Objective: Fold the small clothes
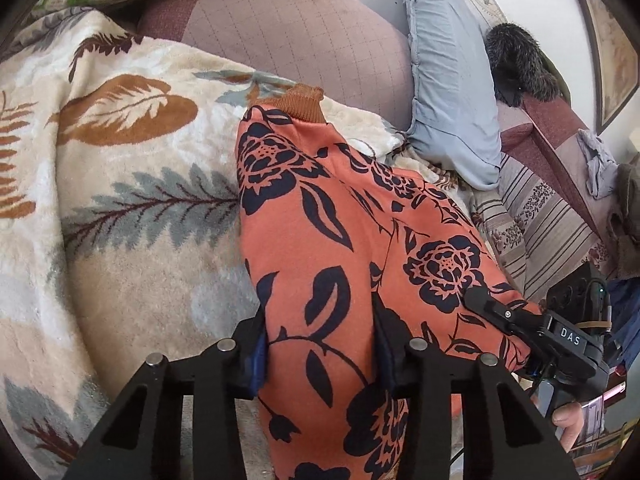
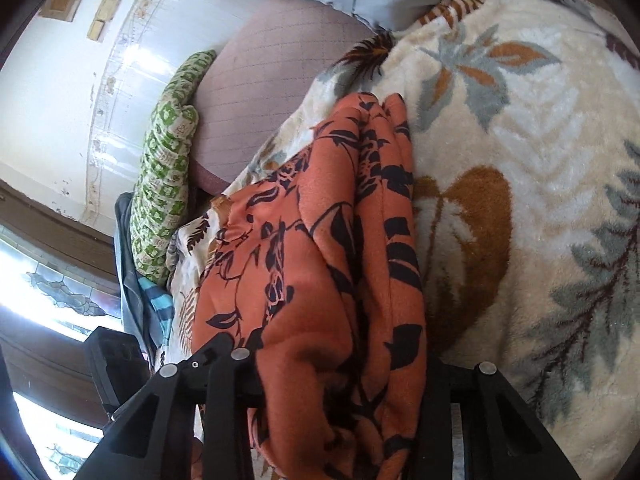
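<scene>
On a bed spread with a leaf-print blanket, an orange garment with a black rose print lies stretched away from the person, its long axis running from the two grippers at the near end out to a brown ribbed cuff at the far end, toward the pillows. Both tools sit at the same near end, side by side, so neither is closer to the cuff. The left gripper is clamped across the cloth, its blue pads pressing a thick band of fabric from either side. The right gripper is likewise clenched on a bunched, several-layer bundle of the same garment. Seen from the left wrist, the right tool reaches in from the right edge, a fingertip of the person just visible beneath it. The fabric looks soft and fleecy; folding it likely means carrying this near end toward the cuff.
</scene>
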Demonstrator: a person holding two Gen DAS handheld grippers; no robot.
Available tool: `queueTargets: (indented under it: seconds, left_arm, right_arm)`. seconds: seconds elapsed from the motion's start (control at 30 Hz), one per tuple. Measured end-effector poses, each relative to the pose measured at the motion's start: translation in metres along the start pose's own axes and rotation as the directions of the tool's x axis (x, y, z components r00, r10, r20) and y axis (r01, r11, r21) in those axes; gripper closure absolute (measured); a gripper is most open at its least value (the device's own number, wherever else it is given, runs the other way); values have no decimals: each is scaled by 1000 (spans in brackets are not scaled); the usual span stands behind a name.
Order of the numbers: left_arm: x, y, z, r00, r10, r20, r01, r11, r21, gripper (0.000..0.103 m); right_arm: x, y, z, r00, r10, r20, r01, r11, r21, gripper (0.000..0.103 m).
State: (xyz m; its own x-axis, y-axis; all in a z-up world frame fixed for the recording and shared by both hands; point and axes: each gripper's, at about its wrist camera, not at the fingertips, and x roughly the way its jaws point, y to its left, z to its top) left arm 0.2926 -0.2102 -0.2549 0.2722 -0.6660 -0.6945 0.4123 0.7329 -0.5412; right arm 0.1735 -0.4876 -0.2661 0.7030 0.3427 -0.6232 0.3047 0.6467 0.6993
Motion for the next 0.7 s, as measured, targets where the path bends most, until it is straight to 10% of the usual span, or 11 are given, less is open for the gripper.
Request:
queueTargets:
  seconds: [0.7]
  left_arm:
    - [-140, 21, -9, 965, 168, 200, -193, 975, 113, 60]
  right_arm:
    - [8, 114, -56, 988, 152, 8, -148, 973, -175, 67]
